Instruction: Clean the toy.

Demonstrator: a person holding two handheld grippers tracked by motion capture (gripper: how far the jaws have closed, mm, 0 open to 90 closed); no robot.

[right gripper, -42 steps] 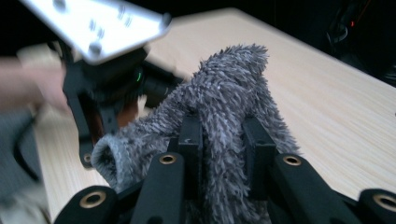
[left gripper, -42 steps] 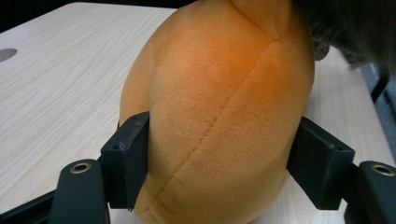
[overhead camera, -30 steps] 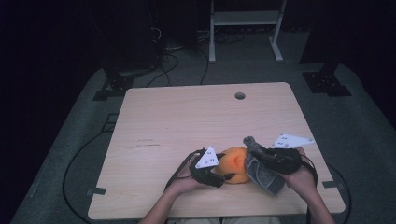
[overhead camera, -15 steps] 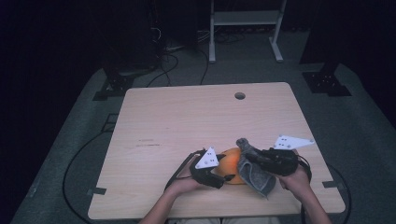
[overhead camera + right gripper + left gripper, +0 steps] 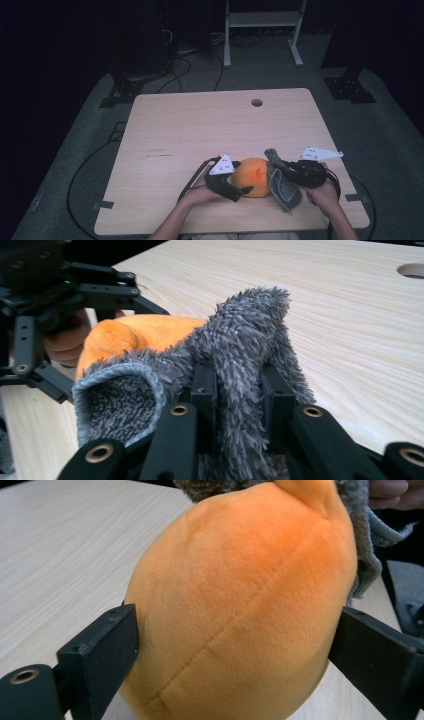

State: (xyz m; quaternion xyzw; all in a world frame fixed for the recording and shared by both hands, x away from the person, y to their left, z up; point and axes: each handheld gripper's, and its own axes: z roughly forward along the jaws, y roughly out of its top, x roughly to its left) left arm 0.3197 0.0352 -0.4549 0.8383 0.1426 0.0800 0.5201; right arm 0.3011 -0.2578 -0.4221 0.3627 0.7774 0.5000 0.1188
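High view: an orange plush toy [image 5: 252, 176] sits on the table [image 5: 200, 130] near its front edge, between the two grippers.
Left gripper [image 5: 235, 189]: its jaws have just been opening and now stand wide on either side of the plush, at its flanks, with no clear squeeze.
Right gripper [image 5: 274, 161]: clamped tight on a fold of grey fuzzy cloth [image 5: 240, 365], which drapes against the plush's right side.
Risk, plush: with the left jaws loose, any tug on the cloth could roll or drag the toy toward the front edge.
Risk, cloth: the pinch is on a thin fold; a hard pull might slip it free.
Risk, contact: both grippers sit close together and could knock.
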